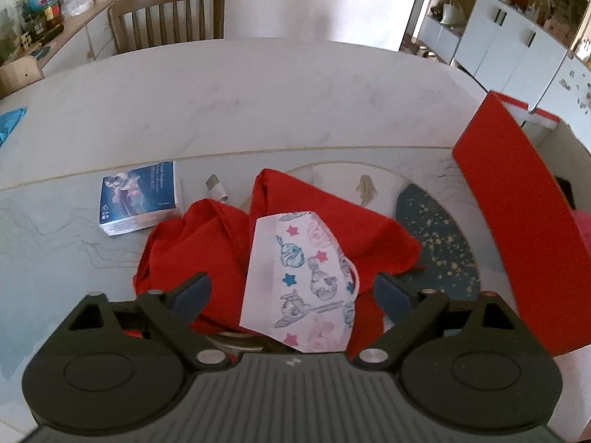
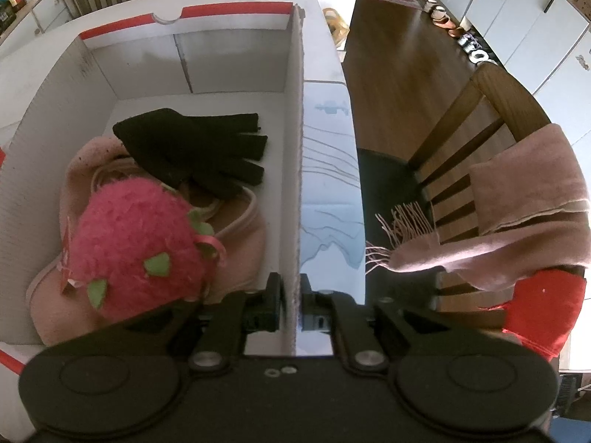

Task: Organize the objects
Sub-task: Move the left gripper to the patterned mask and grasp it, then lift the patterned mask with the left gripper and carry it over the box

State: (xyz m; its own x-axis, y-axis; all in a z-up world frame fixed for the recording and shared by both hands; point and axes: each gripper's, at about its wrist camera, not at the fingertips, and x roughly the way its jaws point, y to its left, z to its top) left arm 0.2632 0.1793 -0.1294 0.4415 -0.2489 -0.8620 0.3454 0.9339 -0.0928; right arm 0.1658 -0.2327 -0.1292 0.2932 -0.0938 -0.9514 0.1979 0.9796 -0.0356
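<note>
Marble desk (image 1: 240,103) with a red cloth (image 1: 314,221), patterned mask (image 1: 299,277) and small book (image 1: 138,199) lying loose, not yet packed. Already boxed: pink plush (image 2: 133,240), black gloves (image 2: 195,147). Left gripper (image 1: 293,291) spread wide over the mask, gripping nothing; right gripper (image 2: 291,295) clamped on the box (image 2: 295,147) wall.

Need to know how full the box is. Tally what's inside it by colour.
Black: 1, glove
Bright pink: 1, plush strawberry
Pale pink: 1, fabric item underneath
Total: 3 in the box
</note>
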